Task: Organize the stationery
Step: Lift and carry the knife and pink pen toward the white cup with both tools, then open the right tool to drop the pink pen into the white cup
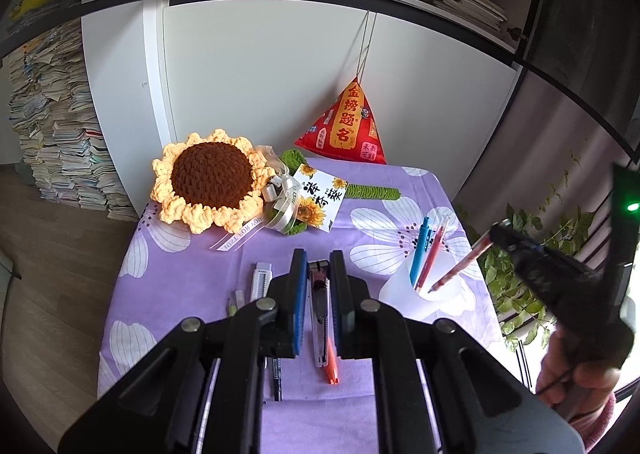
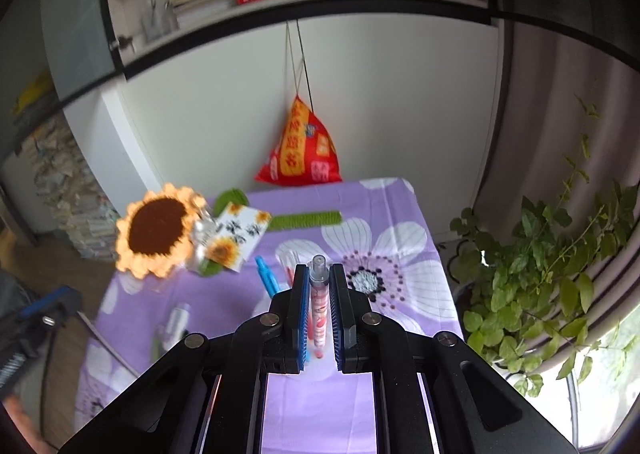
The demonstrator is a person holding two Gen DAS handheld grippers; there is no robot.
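A translucent white cup (image 1: 420, 294) stands on the purple flowered cloth (image 1: 192, 274) and holds a blue pen (image 1: 420, 250) and a red pen (image 1: 434, 250). My right gripper (image 2: 319, 318) is shut on a pink patterned pen (image 2: 319, 306); in the left wrist view that pen (image 1: 456, 268) points tip-down into the cup's mouth. My left gripper (image 1: 319, 294) is shut on a utility knife (image 1: 320, 314) with a pink and silver body. An orange pen (image 1: 331, 366) lies under it, a white cutter (image 1: 261, 280) and a black pen (image 1: 277, 378) to its left.
A crocheted sunflower (image 1: 210, 180) with a card (image 1: 318, 198) lies at the back of the table, a red pyramid pouch (image 1: 348, 126) hangs behind. Stacked books (image 1: 60, 134) stand left. A leafy plant (image 2: 540, 274) is right of the table.
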